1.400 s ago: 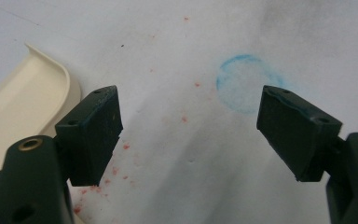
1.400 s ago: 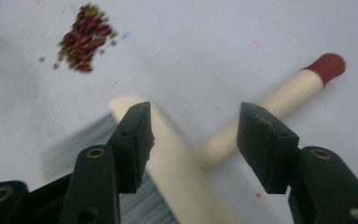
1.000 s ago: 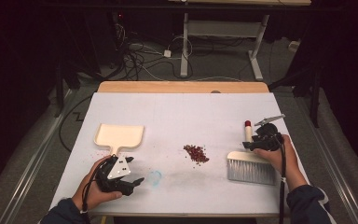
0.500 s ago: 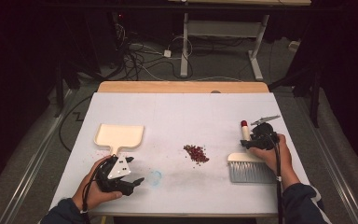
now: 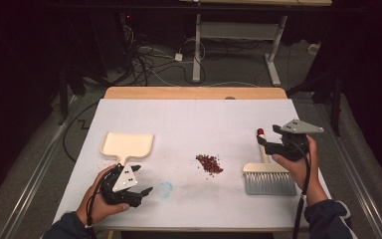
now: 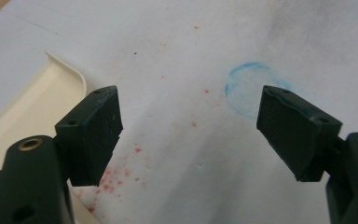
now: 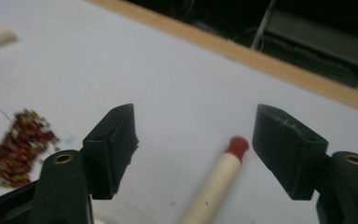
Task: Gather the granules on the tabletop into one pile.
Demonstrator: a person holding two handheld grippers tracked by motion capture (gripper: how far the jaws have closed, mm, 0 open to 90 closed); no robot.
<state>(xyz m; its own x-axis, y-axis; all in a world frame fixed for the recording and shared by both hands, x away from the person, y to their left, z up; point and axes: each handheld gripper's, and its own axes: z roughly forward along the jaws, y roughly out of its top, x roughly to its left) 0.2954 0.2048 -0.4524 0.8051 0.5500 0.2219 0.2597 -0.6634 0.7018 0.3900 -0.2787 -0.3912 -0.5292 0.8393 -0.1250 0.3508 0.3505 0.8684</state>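
A cream dustpan (image 5: pixel 127 144) lies on the white table cover, left of centre. Just behind its handle my left gripper (image 5: pixel 142 179) rests open, with nothing between its fingers; in the left gripper view the dustpan (image 6: pixel 28 107) is at the left, beside my left gripper (image 6: pixel 189 98). A small pile of red crumbs (image 5: pixel 209 163) sits mid-table. The brush (image 5: pixel 268 181) lies flat at the right, its red-tipped handle (image 5: pixel 261 144) pointing away. My right gripper (image 5: pixel 267 143) hovers over that handle; its jaws have just been opening, and the handle (image 7: pixel 219 182) lies below them, untouched.
A blue ring mark (image 5: pixel 165 189) and faint red stains (image 6: pixel 116 179) are on the cover near the left gripper. The wooden table edge (image 5: pixel 194 92) runs along the far side, with desk legs and cables on the floor beyond.
My right gripper has let go of the brush handle, opened and lifted up and slightly back. The brush stays on the table. The left gripper has not moved.
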